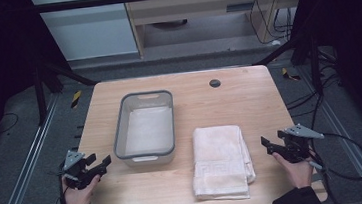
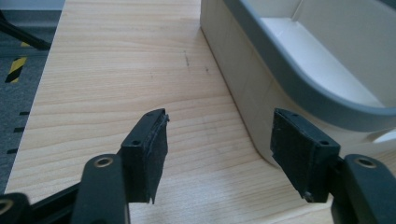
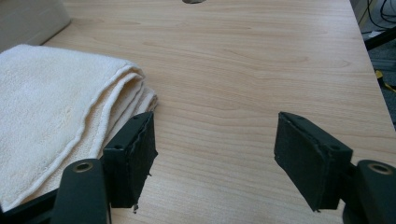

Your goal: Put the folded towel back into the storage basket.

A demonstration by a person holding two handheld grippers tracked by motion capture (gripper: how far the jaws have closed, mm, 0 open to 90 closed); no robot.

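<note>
A folded cream towel (image 1: 221, 160) lies on the wooden table (image 1: 249, 100), right of centre near the front edge. To its left stands an empty grey-rimmed plastic bin (image 1: 146, 128). My left gripper (image 1: 98, 165) rests at the table's front left, open, its jaws pointing at the bin's near corner (image 2: 280, 121) with nothing between them. My right gripper (image 1: 269, 142) is at the front right, open, just right of the towel (image 3: 56, 112); its left jaw sits beside the towel's folded edge without touching it.
A small dark round grommet (image 1: 215, 83) sits in the tabletop at the back. Cables trail off the right side of the table. Metal rails and dark floor surround the table; bare wood lies between the towel and the right edge.
</note>
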